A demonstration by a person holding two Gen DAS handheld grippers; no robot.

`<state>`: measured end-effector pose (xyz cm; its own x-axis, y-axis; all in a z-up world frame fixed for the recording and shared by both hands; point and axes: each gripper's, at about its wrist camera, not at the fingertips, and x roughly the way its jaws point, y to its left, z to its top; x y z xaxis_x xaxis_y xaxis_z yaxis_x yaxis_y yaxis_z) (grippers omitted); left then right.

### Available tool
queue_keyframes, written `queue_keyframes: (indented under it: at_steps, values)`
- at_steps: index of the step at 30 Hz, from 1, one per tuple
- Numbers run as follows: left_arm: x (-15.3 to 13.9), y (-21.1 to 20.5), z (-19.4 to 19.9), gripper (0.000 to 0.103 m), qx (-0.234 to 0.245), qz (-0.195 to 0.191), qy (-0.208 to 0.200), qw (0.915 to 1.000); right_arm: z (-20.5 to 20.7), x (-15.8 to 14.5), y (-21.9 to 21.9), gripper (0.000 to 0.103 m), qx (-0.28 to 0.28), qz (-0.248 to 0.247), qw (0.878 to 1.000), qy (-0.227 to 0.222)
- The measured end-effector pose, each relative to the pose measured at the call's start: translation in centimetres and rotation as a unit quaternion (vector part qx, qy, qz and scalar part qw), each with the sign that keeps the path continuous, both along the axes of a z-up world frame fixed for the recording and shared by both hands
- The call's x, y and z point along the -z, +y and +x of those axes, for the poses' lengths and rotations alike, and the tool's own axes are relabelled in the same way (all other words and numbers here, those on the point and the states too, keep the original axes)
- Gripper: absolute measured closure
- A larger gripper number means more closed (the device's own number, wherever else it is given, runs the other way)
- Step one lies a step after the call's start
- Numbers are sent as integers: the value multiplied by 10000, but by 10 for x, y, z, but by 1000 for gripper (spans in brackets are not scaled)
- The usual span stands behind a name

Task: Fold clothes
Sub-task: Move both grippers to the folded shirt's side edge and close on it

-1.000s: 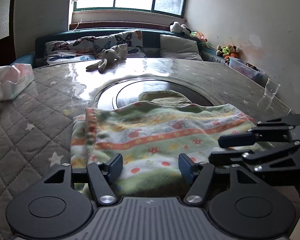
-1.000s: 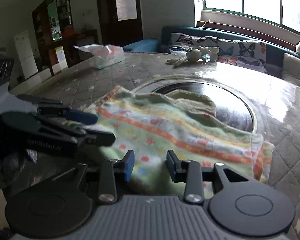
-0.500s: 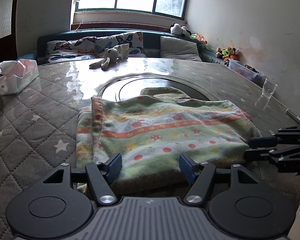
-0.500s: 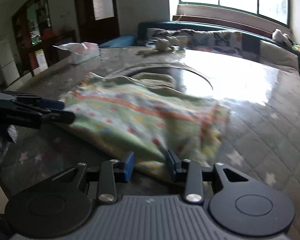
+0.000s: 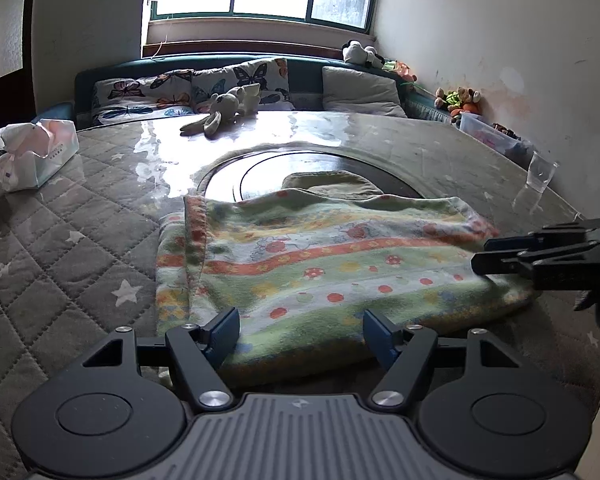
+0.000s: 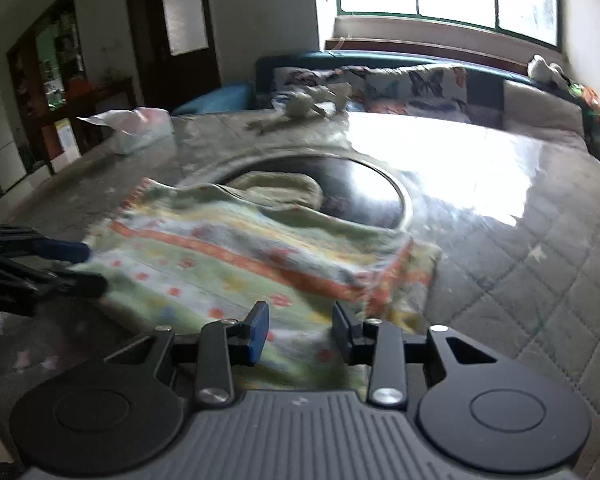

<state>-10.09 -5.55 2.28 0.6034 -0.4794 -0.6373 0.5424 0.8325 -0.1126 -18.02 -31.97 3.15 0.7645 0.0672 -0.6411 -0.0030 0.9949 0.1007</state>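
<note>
Cloth (image 5: 320, 276), a fleecy piece with orange bands, red dots and green stripes, lies folded on the table (image 5: 80, 240), its far edge reaching over the rim of the dark round inset (image 5: 268, 168) in the middle. Along the cloth's left side in the left wrist view a narrow strip of the lower layer shows past the folded upper layer. A plain olive piece (image 5: 332, 184) peeks out from behind the cloth on the inset.

Left claw (image 5: 300, 332) hovers low at the cloth's near edge, its blue-padded fingers (image 5: 224, 330) spread wide with nothing between them. Right claw (image 6: 300, 330) sits at the other end of the near edge, also released, its fingers apart above the fabric; its view is blurred, so whether the pads touch the cloth cannot be told. Each claw shows in the other's camera: the right one comes in from the right edge of the left view, its tips at the cloth's right corner, and the left one comes in from the left edge of the right view beside the opposite corner.

Farther back on the quilted star-print table cover, a tissue pack (image 5: 36, 152) lies at the left, a plush rabbit (image 5: 224, 112) sprawls near the far edge, and a clear cup (image 5: 542, 172) stands at the right. Behind the table, butterfly cushions (image 5: 188, 88) line a sofa under the window.
</note>
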Motion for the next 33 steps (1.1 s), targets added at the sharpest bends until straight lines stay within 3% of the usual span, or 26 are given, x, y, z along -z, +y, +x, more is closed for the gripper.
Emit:
queue_keyframes:
  at_steps: [7,13,18,26,33]
  values:
    - [-10,-8,30,33,27,57,-164,9998,9,-2,-6,64,90,-5,9999,-93]
    - [-5,-7,76,38,-157,-89,220,9996,21,5,-18,64,227,219,9995,29]
    - [2,-2,98,38,-332,-25,304,9990,31,1,-21,64,260,128,9996,-32]
    - [5,1,111,38,-489,-3,259,9985,58,11,-35,64,512,93,9986,97]
    - [-4,12,97,35,-654,-53,150,9977,48,2,-40,63,673,158,9976,-39]
